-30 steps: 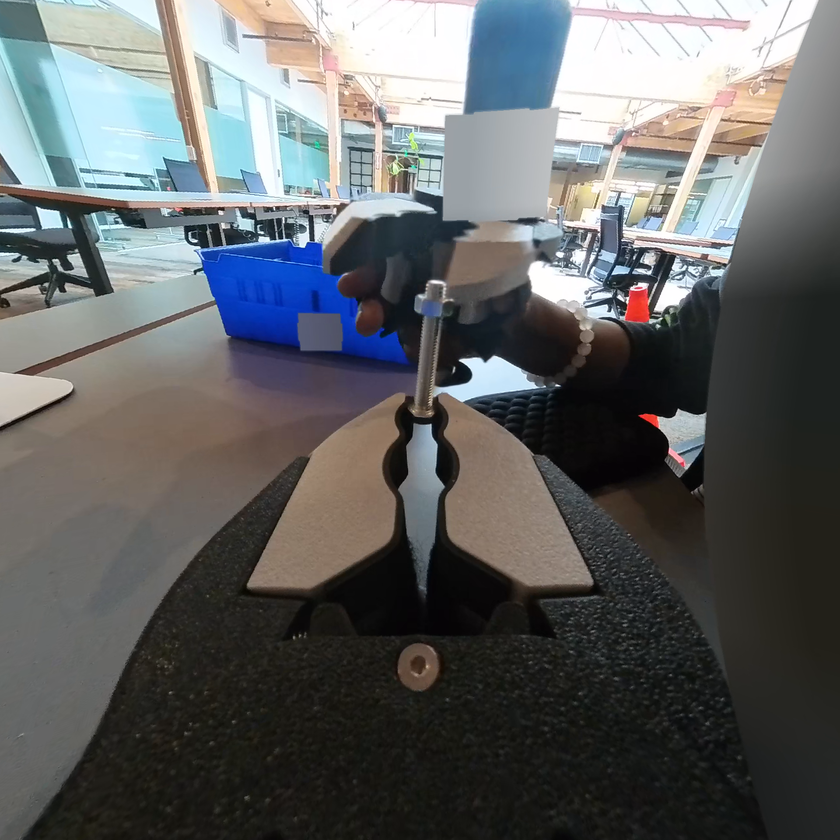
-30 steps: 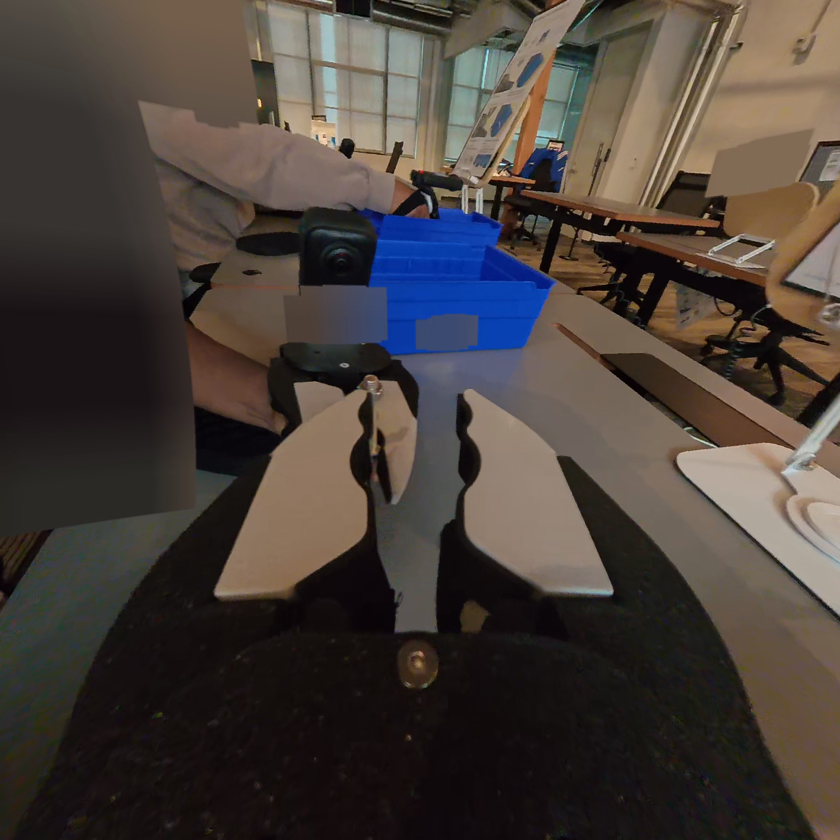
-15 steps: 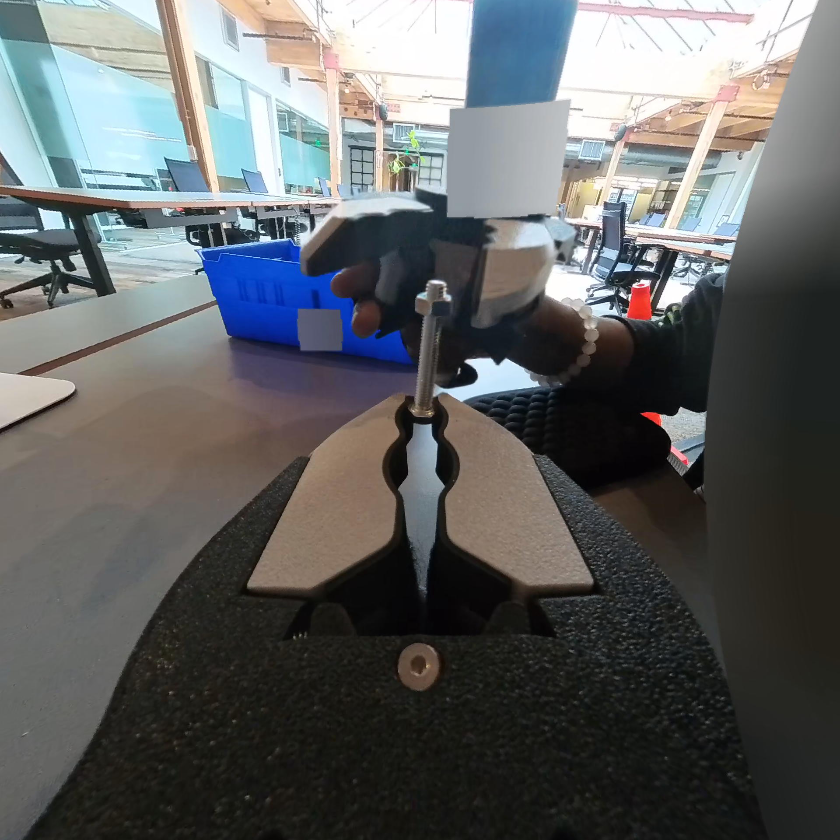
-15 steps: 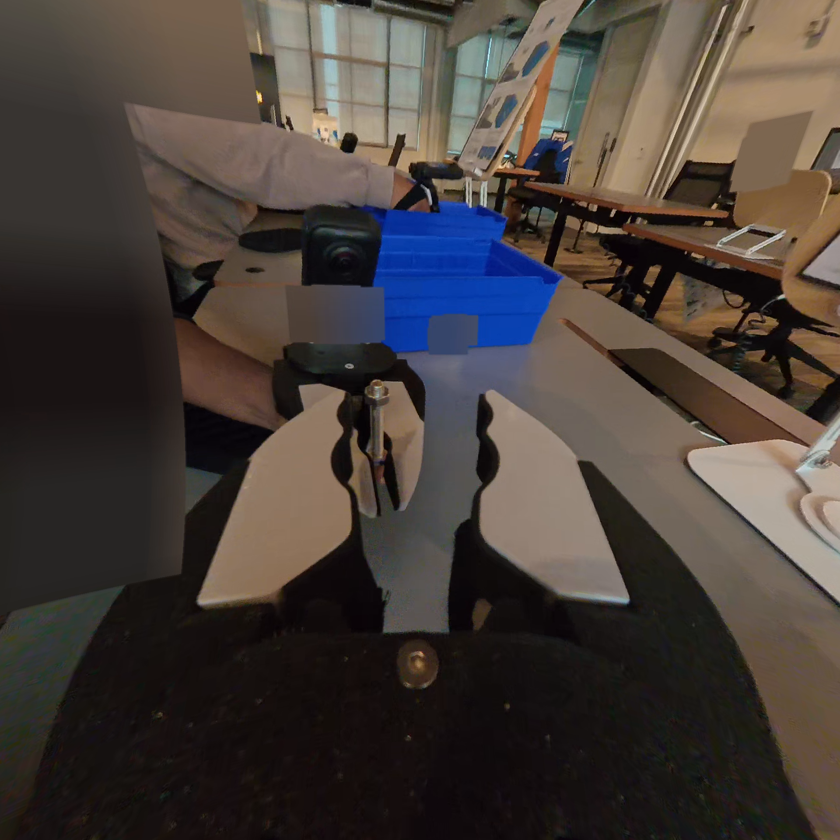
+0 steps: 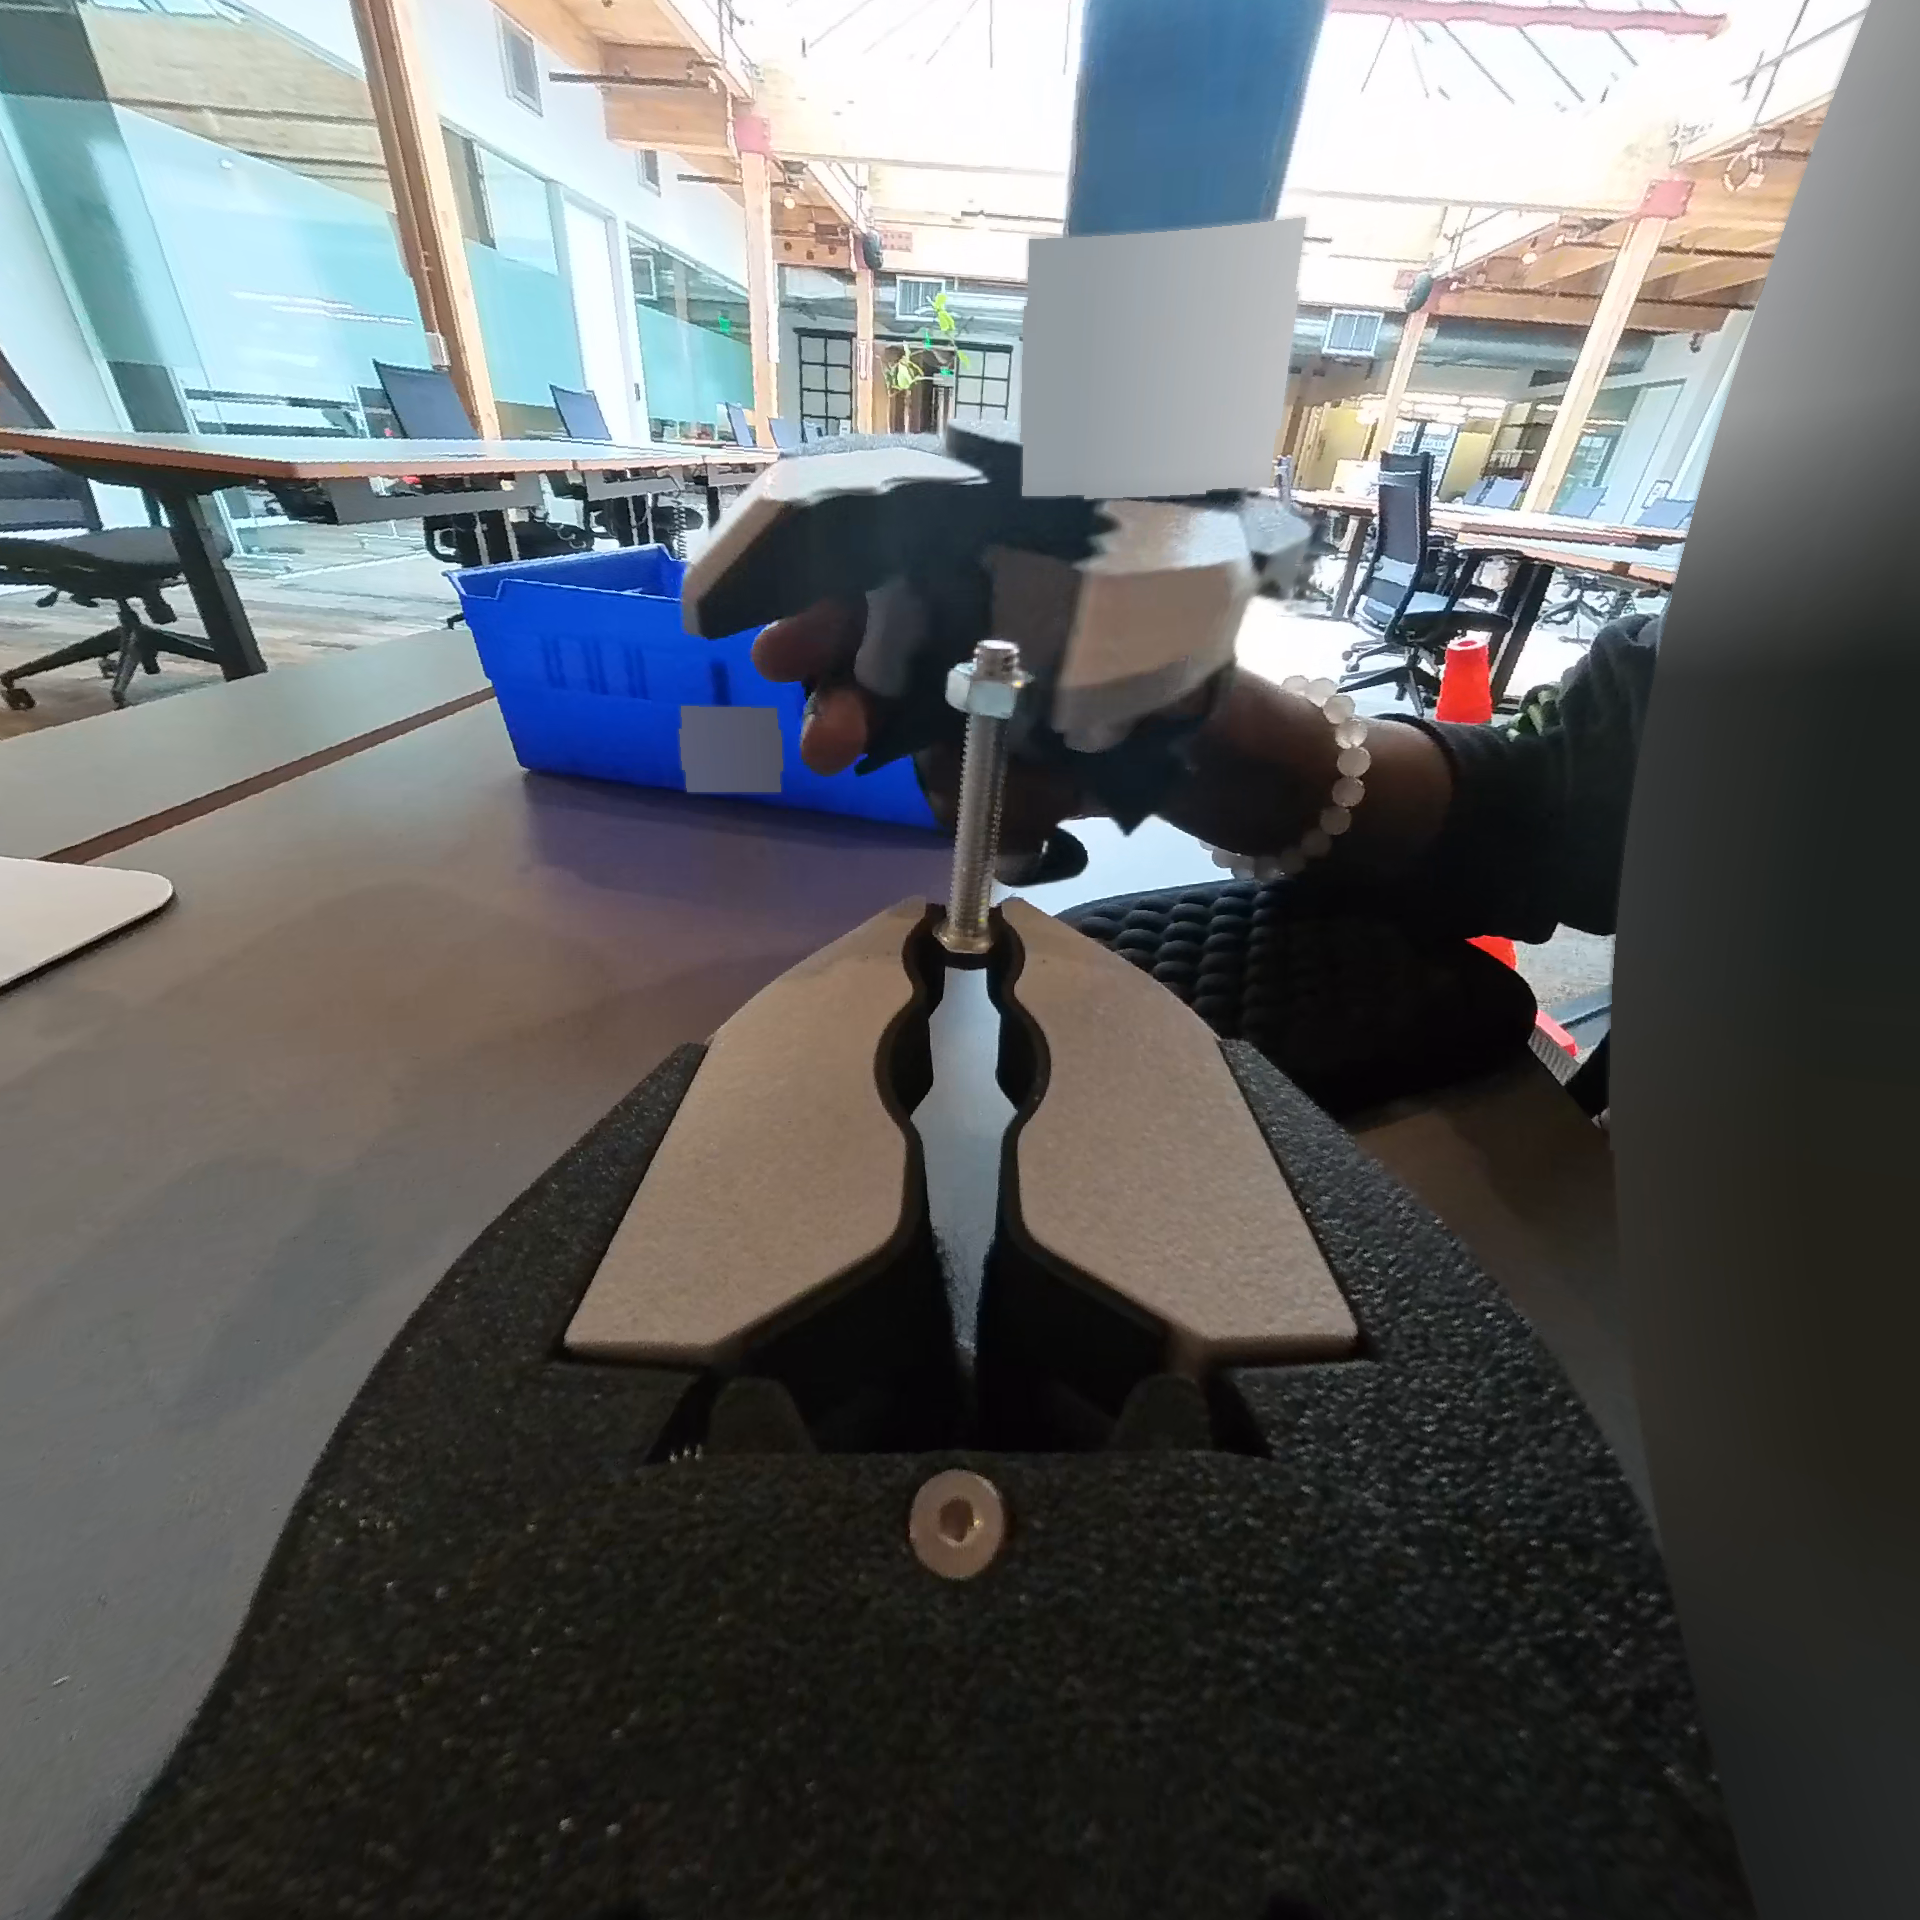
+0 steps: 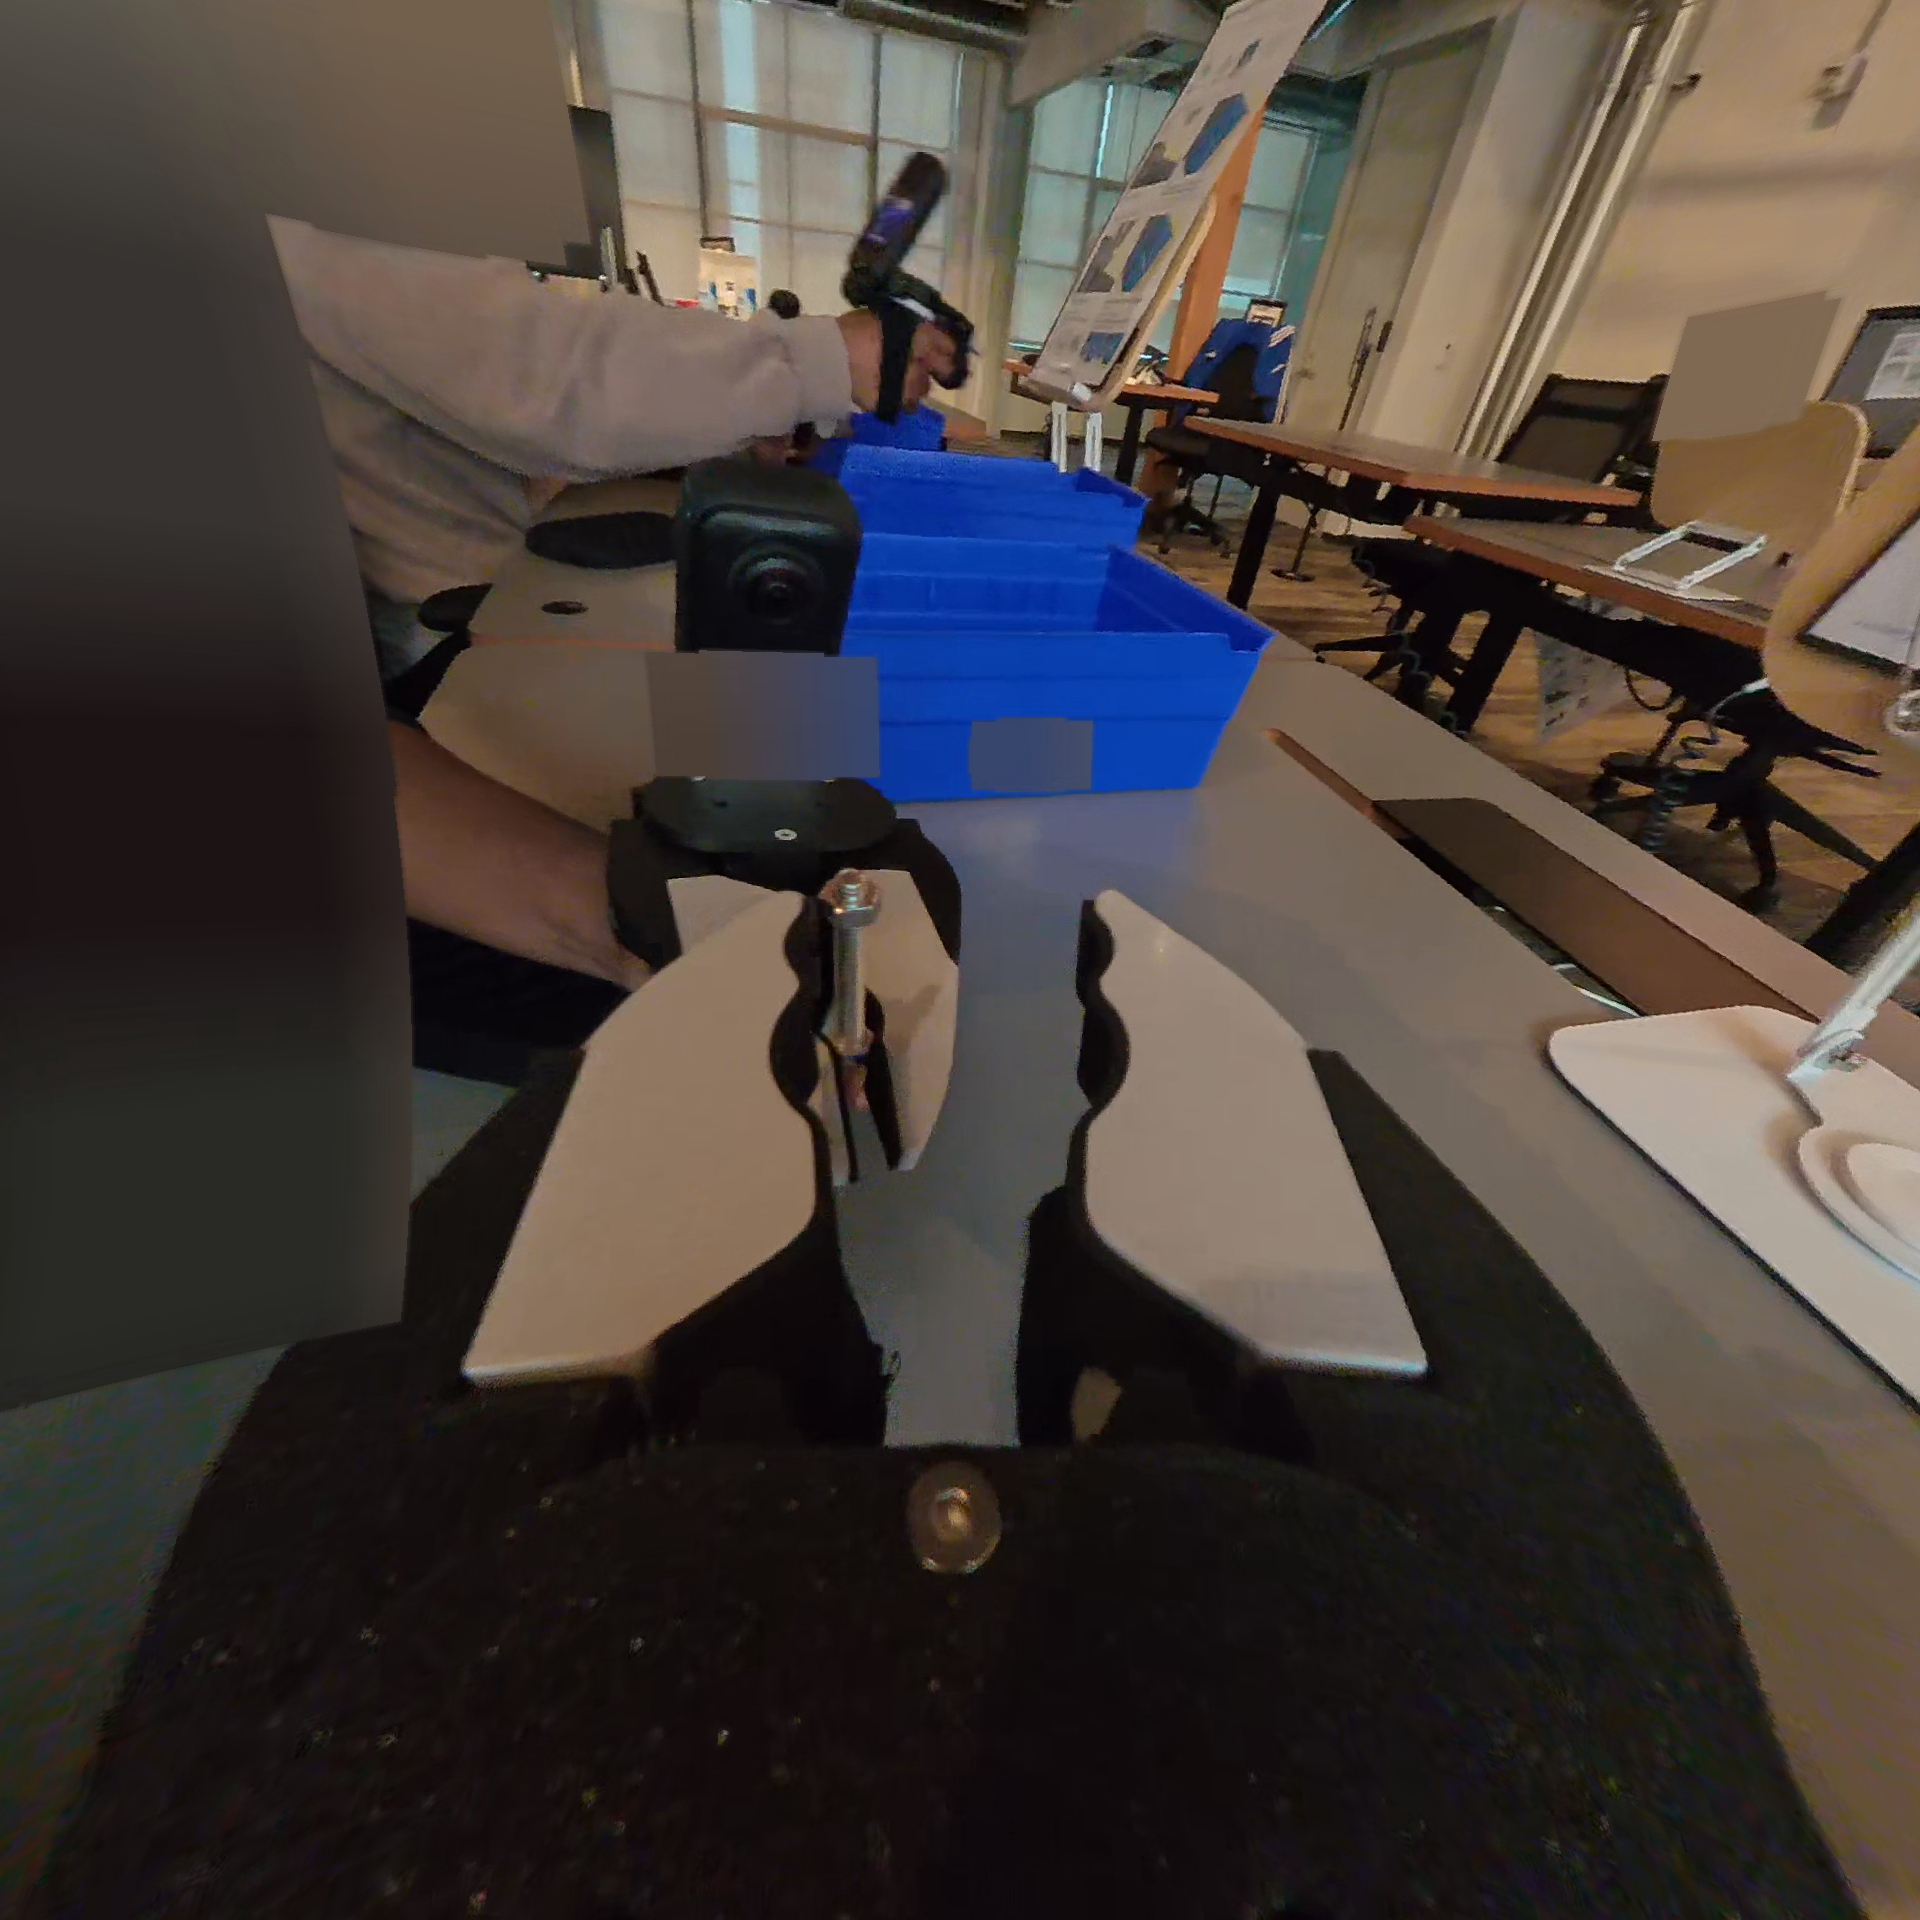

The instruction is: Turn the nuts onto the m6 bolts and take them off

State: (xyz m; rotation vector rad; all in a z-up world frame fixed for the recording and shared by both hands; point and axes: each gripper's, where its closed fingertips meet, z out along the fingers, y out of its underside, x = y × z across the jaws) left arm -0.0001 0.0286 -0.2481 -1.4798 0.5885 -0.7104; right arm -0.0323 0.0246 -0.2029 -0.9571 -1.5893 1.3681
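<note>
The left gripper (image 5: 968, 940) pinches the lower end of an upright M6 bolt (image 5: 979, 821) in its fingers, above the bench (image 5: 312, 1039). A hex nut (image 5: 985, 691) sits near the bolt's top. The right gripper (image 6: 1023, 925), fingers spread, reaches beside the nut.

- The bolt (image 5: 977, 821) is shiny silver, and so is the nut (image 5: 987, 691) near its top.
- The left gripper (image 5: 966, 920) has pale grey fingers (image 5: 800, 1143) on a black, grainy body.
- The right gripper (image 6: 1023, 935) has whitish-grey fingers (image 6: 1226, 1143) with black inner pads.
- The bin (image 6: 1049, 665) is bright blue.
- The table (image 5: 312, 1039) is dull grey-brown, with a purplish tint near the bin, perhaps reflected.
- The bracelet (image 5: 1335, 769) has milky white beads.
- The cone (image 5: 1465, 681) is orange-red.
- The mat (image 5: 1299, 977) is black and bumpy.
</note>
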